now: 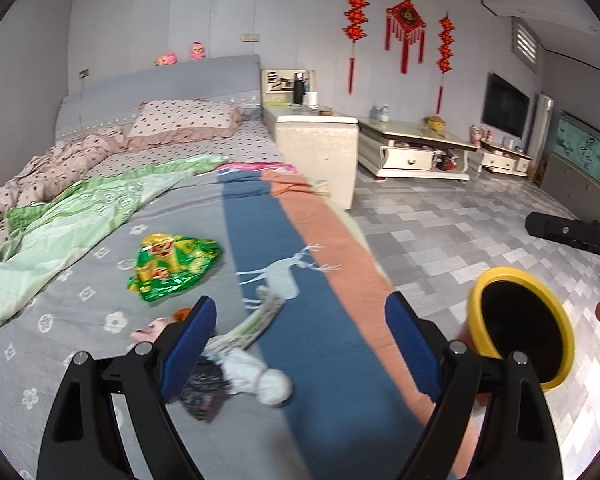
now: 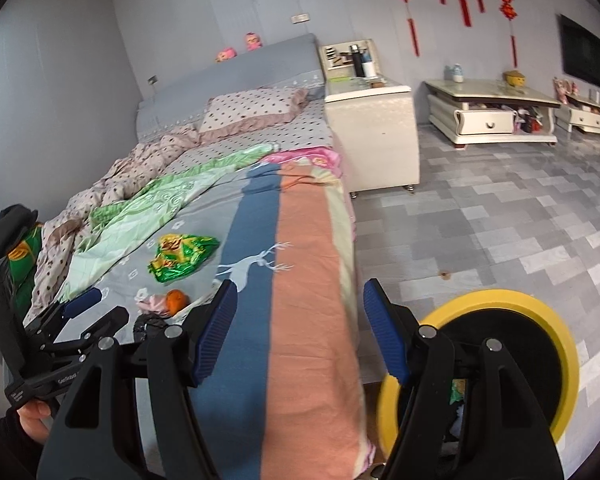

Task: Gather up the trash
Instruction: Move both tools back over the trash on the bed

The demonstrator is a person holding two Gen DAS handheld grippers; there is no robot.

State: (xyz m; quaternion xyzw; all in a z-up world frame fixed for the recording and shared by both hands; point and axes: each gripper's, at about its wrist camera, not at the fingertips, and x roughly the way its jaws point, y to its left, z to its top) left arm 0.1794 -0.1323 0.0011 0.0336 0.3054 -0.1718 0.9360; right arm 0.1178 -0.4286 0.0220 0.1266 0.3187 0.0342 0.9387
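White and crumpled, the tissue wad (image 1: pixel 260 380) lies just ahead of my left gripper (image 1: pixel 300 344), at about eleven o'clock between its fingertips, with a rolled printed wrapper (image 1: pixel 252 326) running from it toward one o'clock. My left gripper is the nearer tool; its blue pads stand wide apart with nothing between them. My right gripper (image 2: pixel 300 332) is spread open as well and empty, hanging over the bed's edge.

The rest of the trash sits on the grey bedspread (image 1: pixel 80 280): a shiny green foil bag (image 1: pixel 176 266) at ten o'clock, well apart from the tissue, an orange peel (image 2: pixel 176 302) and pink scrap beside it, and a dark speckled scrap (image 1: pixel 202 394) touching the left pad.

The yellow-rimmed bin (image 2: pixel 540 316) stands on the floor at three o'clock, beside the bed, already holding some scraps.
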